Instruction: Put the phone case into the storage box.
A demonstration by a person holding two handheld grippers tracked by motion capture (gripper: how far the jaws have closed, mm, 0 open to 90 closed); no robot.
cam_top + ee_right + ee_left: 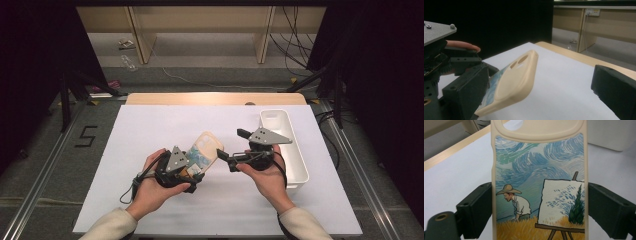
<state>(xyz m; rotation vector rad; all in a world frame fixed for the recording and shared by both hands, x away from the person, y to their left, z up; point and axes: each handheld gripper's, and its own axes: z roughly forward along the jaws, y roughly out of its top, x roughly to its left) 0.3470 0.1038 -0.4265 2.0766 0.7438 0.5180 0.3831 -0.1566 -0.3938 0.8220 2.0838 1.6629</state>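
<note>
White sheet (165, 125) covers the table, dark curtains on both sides, wooden shelving behind. Left gripper (192, 172) is clamped on the phone case (202, 152): in the left gripper view both black pads press the case's long edges (539, 182), jaws wide since the case fills the gap. Case is held above the sheet near mid-table, just left of the right gripper (235, 150). Case is cream rubbery, with a painted panel: blue swirly sky, man in straw hat bending in yellow field, easel with canvas. Rounded camera cutout sits at the far end. Long axis runs from the left gripper up and away toward the far right of the table, camera end tilted upward; the right gripper view shows its cream edge (516, 80) raised off the sheet. Right gripper's jaws stand apart, nothing between them, near the case's far end. White bin (295, 150) sits at the right edge.
</note>
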